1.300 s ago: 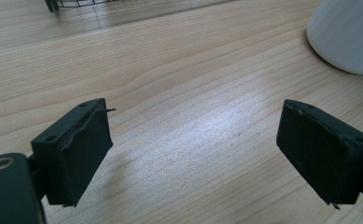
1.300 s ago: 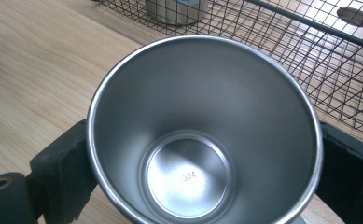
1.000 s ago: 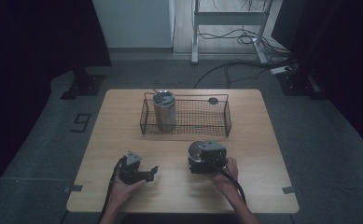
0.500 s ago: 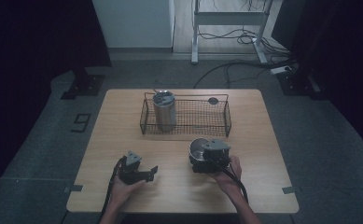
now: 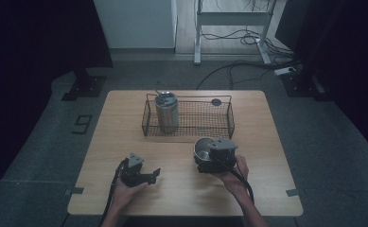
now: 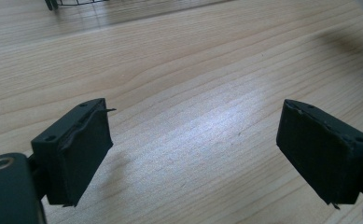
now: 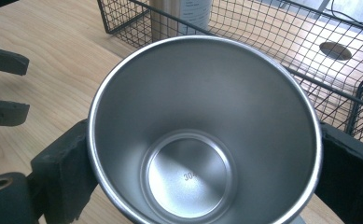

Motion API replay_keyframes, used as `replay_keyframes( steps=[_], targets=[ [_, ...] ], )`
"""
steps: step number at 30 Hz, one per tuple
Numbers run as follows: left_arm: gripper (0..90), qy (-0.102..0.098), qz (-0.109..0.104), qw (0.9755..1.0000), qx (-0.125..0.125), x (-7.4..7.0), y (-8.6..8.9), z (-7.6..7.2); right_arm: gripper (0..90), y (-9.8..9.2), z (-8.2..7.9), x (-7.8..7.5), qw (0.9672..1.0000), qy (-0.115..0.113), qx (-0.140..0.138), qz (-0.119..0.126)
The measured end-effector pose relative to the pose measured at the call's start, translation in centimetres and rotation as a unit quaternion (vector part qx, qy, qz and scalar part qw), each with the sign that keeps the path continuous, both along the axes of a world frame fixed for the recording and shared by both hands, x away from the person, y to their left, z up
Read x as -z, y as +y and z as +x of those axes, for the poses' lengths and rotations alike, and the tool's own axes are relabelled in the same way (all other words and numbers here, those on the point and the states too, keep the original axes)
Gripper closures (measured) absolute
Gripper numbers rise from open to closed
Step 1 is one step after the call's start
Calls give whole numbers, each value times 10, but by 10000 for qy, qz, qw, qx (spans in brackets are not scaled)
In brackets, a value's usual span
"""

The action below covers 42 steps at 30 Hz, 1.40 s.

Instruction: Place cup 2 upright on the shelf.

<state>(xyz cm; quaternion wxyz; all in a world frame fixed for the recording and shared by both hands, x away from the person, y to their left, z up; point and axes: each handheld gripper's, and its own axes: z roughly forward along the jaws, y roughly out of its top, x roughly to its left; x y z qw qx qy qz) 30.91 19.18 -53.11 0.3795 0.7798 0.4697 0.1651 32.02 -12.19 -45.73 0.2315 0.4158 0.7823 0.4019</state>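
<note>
Right gripper (image 5: 209, 160) clamps the shiny steel cup (image 7: 202, 130) upright near the black wire basket (image 5: 189, 127), presumably for loading; left gripper (image 6: 195, 154) idles, jaws apart.

Cables (image 5: 240, 71) & a metal stand (image 5: 233, 21) on grey floor behind the table.
</note>
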Motion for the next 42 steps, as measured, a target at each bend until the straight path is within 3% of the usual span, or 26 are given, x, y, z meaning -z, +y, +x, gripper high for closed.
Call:
replay_keyframes(
  steps=[18, 30, 42],
  targets=[
    [101, 18, -5, 10000, 10, 0, 0, 0, 64, -9, 8, -24, 9998, -178, 1, -47],
    [101, 26, -13, 10000, -1, 1, 0, 0, 64, -18, 17, -37, 9996, -239, 53, 143],
    [101, 42, -2, 10000, 8, 2, -1, 0, 65, -25, 24, -49, 9992, -320, 143, 185]
  ],
)
